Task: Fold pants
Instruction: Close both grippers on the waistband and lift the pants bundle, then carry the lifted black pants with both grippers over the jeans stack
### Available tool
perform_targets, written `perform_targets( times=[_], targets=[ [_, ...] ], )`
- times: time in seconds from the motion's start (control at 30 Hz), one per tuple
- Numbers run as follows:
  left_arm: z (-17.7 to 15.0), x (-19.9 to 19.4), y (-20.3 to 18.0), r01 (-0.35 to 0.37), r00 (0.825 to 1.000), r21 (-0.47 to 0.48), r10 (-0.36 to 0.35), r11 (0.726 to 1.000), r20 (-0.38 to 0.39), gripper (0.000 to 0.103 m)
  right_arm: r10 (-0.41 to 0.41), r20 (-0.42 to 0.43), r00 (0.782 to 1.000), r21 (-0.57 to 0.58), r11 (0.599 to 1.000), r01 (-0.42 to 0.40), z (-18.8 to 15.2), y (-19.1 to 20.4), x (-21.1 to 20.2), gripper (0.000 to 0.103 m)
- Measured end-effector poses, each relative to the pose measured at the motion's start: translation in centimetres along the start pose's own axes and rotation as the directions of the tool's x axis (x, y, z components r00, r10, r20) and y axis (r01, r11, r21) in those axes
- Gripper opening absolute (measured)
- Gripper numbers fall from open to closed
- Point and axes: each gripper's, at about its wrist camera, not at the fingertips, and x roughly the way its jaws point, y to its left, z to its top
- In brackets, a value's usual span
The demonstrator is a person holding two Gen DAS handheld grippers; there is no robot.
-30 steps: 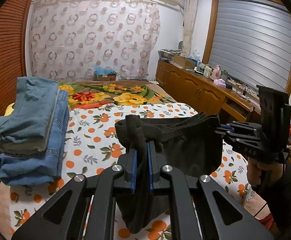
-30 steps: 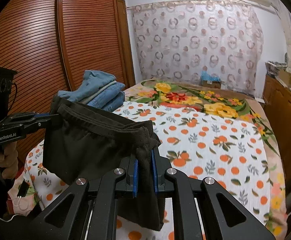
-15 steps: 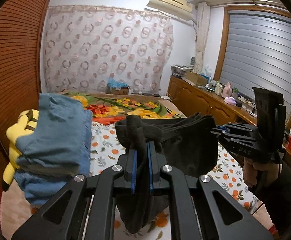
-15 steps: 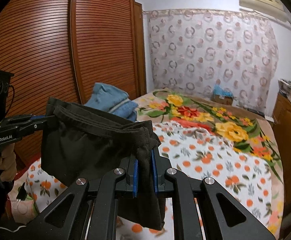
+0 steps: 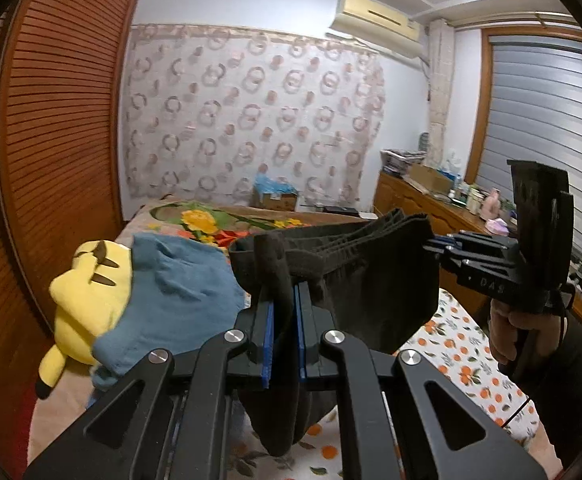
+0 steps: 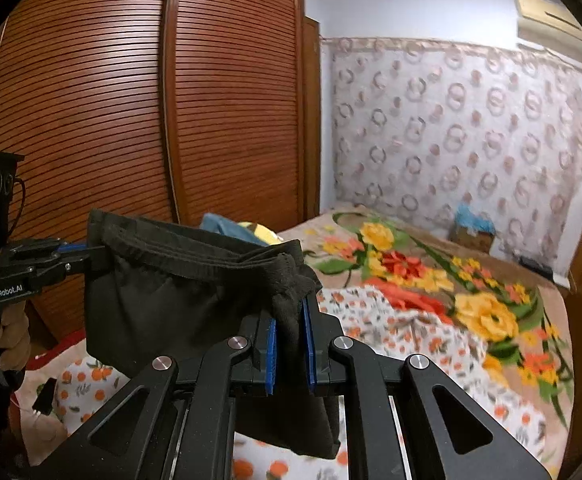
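Observation:
A folded pair of black pants (image 5: 363, 280) hangs in the air between both grippers, above the bed. My left gripper (image 5: 283, 304) is shut on one end of the folded waistband, its blue pads pressing the cloth. At the other end my right gripper (image 6: 289, 316) is shut on the black pants (image 6: 163, 300) too. In the left wrist view the right gripper (image 5: 435, 246) shows at the right, held by a hand. The left gripper (image 6: 87, 254) appears at the left of the right wrist view. The lower part of the pants hangs below the fingers, partly hidden.
A stack of folded blue jeans (image 5: 171, 296) lies at the bed's left side beside a yellow plush toy (image 5: 87, 304). The bed (image 6: 431, 344) has an orange-print sheet and floral blanket. A slatted wooden wardrobe (image 6: 131, 120) stands left; a wooden sideboard (image 5: 419, 200) with clutter lines the right wall.
Both grippers have risen and swung left toward the jeans stack and wardrobe, carrying the black pants between them. The yellow plush toy has come into view. Both grips are unchanged.

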Motion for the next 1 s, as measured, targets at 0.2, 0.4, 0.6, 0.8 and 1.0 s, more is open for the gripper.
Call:
perform_targets(
  times=[0.2,0.4,0.6,0.8,1.0],
  targets=[
    [0.3,1.3,2.2,-0.049,0.999,-0.034,0.049,0.998,-0.006,0.01,0.034,0.006,0.999,-0.035,0.999,-0.033,1.4,-1.0,3.7,0.011],
    [-0.1,1.7,3.4,-0.056,0.998,-0.076,0.056,0.996,-0.001,0.01,0.067,0.006,0.998,-0.083,0.994,-0.066,2.6,-2.1,7.1,0.011],
    [-0.2,2.1,4.2,-0.055,0.998,-0.119,0.054,0.991,-0.015,0.01,0.108,-0.009,0.994,-0.141,0.984,-0.108,3.9,-2.4,10.3,0.011],
    [-0.9,1.7,4.8,-0.083,0.996,-0.151,0.08,0.985,-0.026,0.01,0.171,-0.035,0.985,-0.208,0.962,-0.175,4.9,-1.8,13.3,0.011],
    [-2.3,1.9,6.4,-0.151,0.988,-0.175,0.141,0.973,-0.066,0.01,0.229,-0.07,0.971,-0.24,0.941,-0.239,5.1,-0.9,16.9,0.011]
  ],
)
